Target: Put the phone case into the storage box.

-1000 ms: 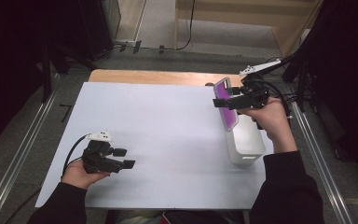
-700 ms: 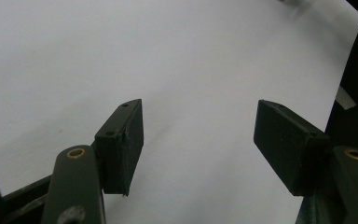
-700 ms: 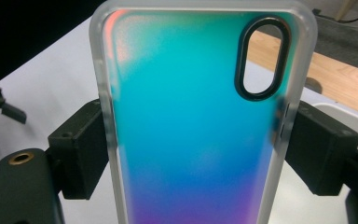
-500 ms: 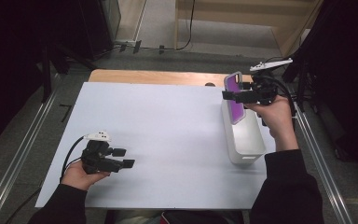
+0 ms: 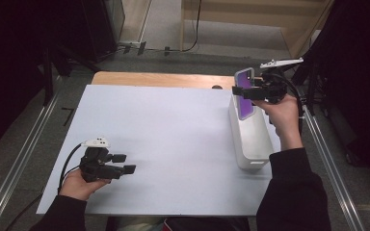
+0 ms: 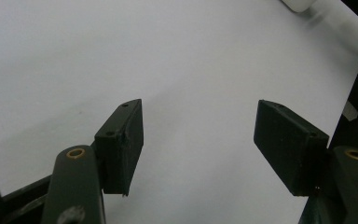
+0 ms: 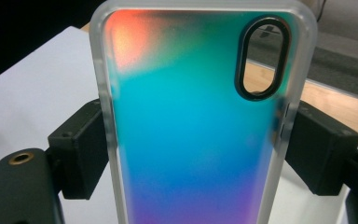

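My right gripper (image 5: 244, 92) is shut on a phone case (image 5: 244, 93) and holds it upright over the far end of a white box (image 5: 250, 137) at the table's right side. In the right gripper view the phone case (image 7: 200, 121) has a frosted rim, an iridescent orange-to-blue-to-purple back and an oval camera hole; the two jaws clamp its long edges. My left gripper (image 5: 124, 163) rests low at the near left of the white table sheet (image 5: 173, 139), jaws apart. In the left gripper view my left gripper (image 6: 198, 140) has nothing but white sheet between its pads.
The white box is a long, narrow container lying along the sheet's right edge. A strip of bare wood (image 5: 164, 79) shows beyond the sheet's far edge. Metal rails (image 5: 24, 154) run along both sides of the table. Cables trail from both grippers.
My right gripper has lifted the phone case and carried it toward the far end of the white box, turning it more upright. The left gripper has stayed where it was.
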The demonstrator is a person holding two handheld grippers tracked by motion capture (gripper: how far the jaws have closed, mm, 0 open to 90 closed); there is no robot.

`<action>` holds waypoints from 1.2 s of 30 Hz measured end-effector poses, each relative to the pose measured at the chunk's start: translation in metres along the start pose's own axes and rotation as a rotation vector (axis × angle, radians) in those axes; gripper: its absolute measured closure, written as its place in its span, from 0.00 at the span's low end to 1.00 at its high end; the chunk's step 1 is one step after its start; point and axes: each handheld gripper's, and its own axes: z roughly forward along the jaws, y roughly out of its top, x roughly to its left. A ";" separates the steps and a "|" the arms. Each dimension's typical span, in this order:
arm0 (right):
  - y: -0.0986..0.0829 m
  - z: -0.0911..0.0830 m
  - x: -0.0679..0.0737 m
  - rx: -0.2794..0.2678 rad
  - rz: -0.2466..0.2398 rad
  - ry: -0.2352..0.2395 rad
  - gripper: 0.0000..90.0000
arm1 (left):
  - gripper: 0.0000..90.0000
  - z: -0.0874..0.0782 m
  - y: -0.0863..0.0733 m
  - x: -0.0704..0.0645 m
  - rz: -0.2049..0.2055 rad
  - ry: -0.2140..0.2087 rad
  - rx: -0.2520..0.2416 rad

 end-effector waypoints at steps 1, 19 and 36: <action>0.000 0.001 -0.001 -0.003 0.002 -0.009 0.17 | 0.36 0.000 0.000 0.000 -0.002 0.000 0.000; 0.011 0.010 -0.022 -0.064 0.030 -0.100 0.16 | 0.33 -0.004 -0.006 0.002 -0.023 0.000 -0.024; 0.008 0.030 -0.040 -0.119 0.075 -0.224 0.17 | 0.33 -0.005 -0.005 0.001 -0.019 0.005 -0.034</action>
